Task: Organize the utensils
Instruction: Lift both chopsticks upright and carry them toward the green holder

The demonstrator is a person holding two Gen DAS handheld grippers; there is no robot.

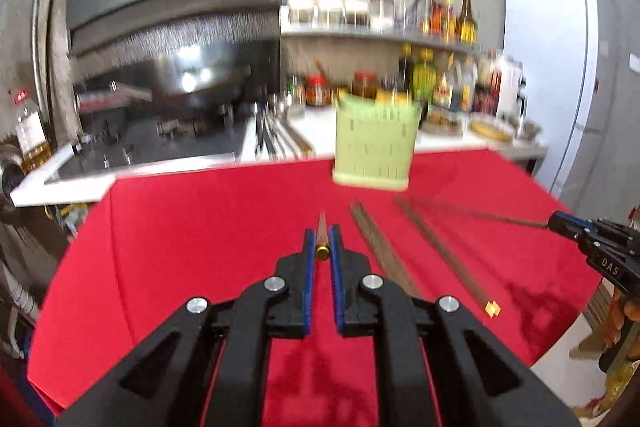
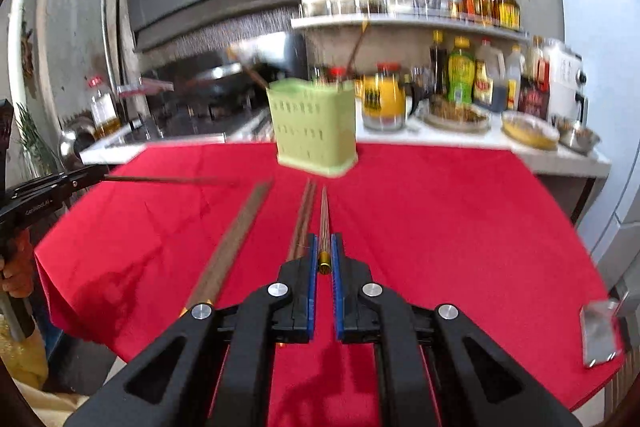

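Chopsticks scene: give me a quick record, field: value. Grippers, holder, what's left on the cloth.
left gripper: shut on a chopstick, tip pointing toward the holder
right gripper: shut on a chopstick, also aimed at the holder
holder: green, slotted, upright at the far side of the red cloth; some chopsticks already stand in it
on cloth: two pairs of chopsticks lying flat between the grippers
blur: strong in both views

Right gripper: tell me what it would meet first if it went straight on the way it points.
Probably the green utensil holder: the right gripper, shut on a chopstick, points at it over bare red cloth.
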